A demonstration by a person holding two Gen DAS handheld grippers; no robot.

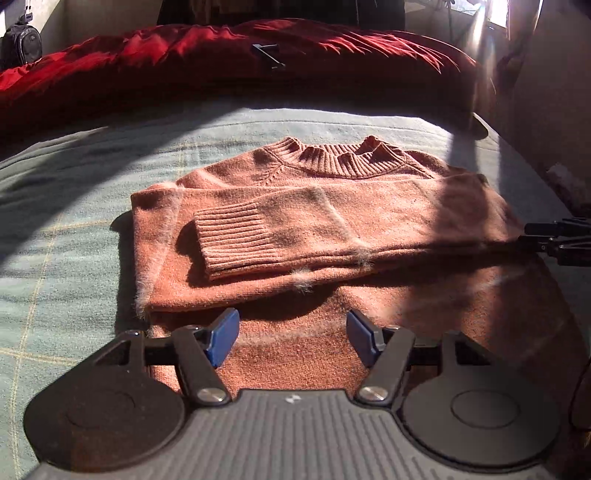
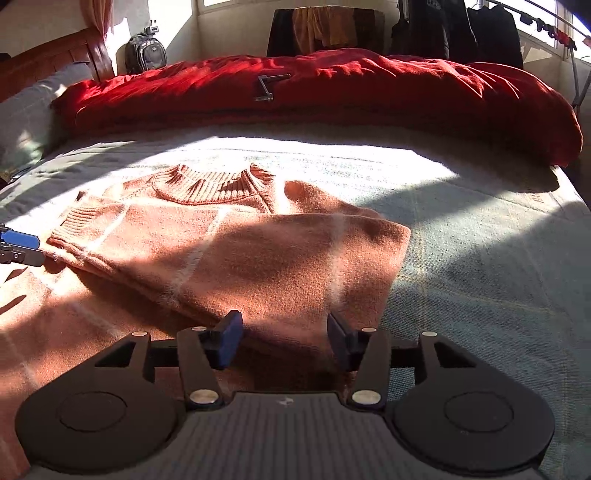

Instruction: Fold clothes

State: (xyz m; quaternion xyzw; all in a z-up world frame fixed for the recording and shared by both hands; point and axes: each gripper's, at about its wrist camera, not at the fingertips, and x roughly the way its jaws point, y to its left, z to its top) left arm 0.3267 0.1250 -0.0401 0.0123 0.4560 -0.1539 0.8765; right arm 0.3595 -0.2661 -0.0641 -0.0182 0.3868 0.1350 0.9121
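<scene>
An orange knitted sweater (image 1: 332, 206) lies flat on the bed, collar far, both sleeves folded across the chest. It also shows in the right wrist view (image 2: 258, 258). My left gripper (image 1: 291, 332) is open and empty, low over the sweater's lower body near the hem. My right gripper (image 2: 284, 339) is open and empty, over the lower right part of the sweater near its folded side edge. The right gripper also shows at the right edge of the left wrist view (image 1: 557, 240). The left gripper shows at the left edge of the right wrist view (image 2: 18, 245).
The bed has a pale green checked cover (image 1: 74, 221). A rolled red duvet (image 2: 332, 96) lies along the far side with a small metal object (image 2: 267, 86) on it. A backpack (image 2: 144, 51) stands at the back left. Dark clothes hang on a rack (image 2: 480, 29).
</scene>
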